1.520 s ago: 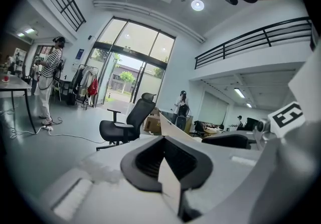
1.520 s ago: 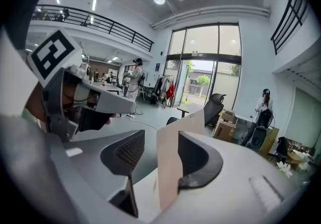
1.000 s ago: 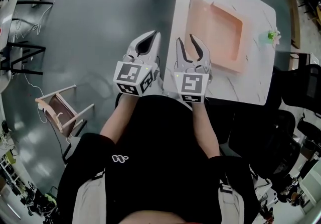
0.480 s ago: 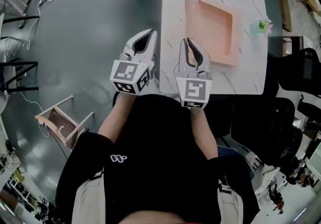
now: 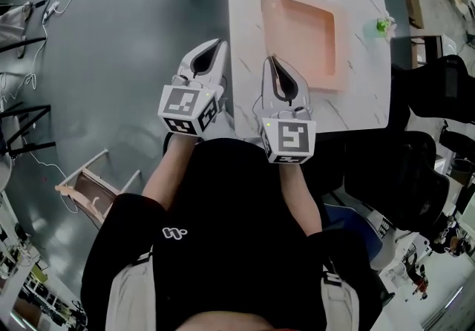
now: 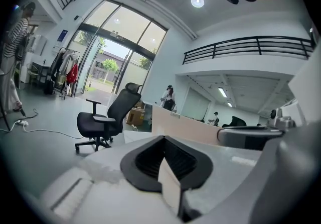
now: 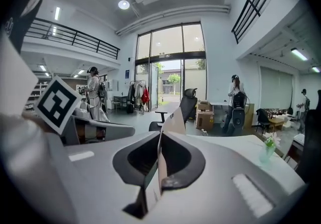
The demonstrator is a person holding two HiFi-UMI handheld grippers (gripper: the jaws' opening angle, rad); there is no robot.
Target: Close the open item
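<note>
The right gripper (image 5: 270,60), its jaws just closing, pinches the near edge of the upright lid (image 7: 174,119) of the open peach cardboard box (image 5: 300,40), which lies just ahead of it. The left gripper (image 5: 220,43) alongside is closed and empty.

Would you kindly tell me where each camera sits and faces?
Head view: on the head, steeply down onto table and open pink box; torso, arms, left gripper, right gripper.
Left gripper view: on it, along shut jaws toward office chair.
Right gripper view: on it, toward raised lid; its jaws, just closing, hold nothing.
Shared: head and right gripper views show the plant.
</note>
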